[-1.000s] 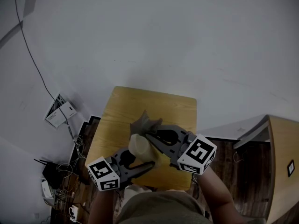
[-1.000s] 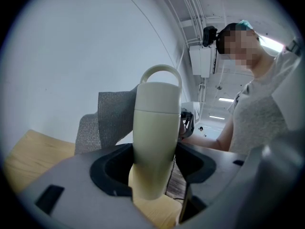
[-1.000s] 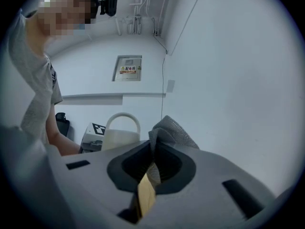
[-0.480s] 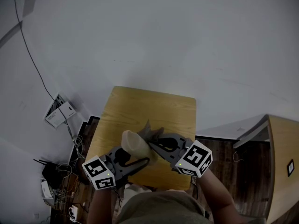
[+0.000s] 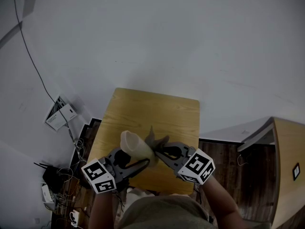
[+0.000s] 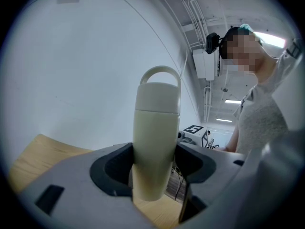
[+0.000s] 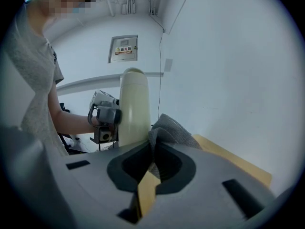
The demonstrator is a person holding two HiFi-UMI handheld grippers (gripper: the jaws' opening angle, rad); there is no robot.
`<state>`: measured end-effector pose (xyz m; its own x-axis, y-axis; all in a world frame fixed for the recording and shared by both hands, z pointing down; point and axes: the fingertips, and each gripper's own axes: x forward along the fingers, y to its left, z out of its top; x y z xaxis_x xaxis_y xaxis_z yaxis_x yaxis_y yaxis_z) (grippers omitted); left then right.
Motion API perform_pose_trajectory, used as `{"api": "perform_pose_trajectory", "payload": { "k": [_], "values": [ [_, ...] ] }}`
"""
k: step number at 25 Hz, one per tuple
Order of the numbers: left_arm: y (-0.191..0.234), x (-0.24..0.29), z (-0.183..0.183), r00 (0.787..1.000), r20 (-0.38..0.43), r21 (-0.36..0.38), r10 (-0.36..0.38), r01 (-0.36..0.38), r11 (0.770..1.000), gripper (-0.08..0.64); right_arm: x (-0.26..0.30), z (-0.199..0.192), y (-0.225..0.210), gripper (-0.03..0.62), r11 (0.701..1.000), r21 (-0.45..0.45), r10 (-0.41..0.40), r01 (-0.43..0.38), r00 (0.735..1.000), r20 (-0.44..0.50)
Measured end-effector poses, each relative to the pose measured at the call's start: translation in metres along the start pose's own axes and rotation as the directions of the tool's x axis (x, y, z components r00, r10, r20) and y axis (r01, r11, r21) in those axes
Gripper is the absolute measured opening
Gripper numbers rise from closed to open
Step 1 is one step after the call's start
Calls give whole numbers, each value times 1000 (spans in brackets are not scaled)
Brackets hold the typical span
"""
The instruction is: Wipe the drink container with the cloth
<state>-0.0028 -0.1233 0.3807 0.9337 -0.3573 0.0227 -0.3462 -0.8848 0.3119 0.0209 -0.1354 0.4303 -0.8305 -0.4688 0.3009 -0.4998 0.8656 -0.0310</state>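
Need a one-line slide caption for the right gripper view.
Right gripper pinches the grey cloth beside the cream drink container held by the left gripper.

Far half of desk is lying bare, giving room for a gripper coming in from left, right or above. Near half is being taken up: left gripper is clamping the drink container upright in its jaws, and right gripper is holding the cloth hard beside it, leaving no visible gap. Wall is closing off the far side. Cables and boxes are crowding the floor on the left. Wooden cabinet is standing well apart on the right.
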Motion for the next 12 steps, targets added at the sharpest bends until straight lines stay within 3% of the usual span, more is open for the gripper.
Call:
{"api": "perform_pose_trajectory", "payload": {
  "k": [6,12],
  "values": [
    [7,0,1,999,1,12,44,-44,999,272,-3,-26,0,8,999,19,-27,28,998,-51],
    [38,4,-20,974,-25,81,223,-221,972,272,-9,-52,-13,8,990,15,-141,142,987,-79]
  ]
}}
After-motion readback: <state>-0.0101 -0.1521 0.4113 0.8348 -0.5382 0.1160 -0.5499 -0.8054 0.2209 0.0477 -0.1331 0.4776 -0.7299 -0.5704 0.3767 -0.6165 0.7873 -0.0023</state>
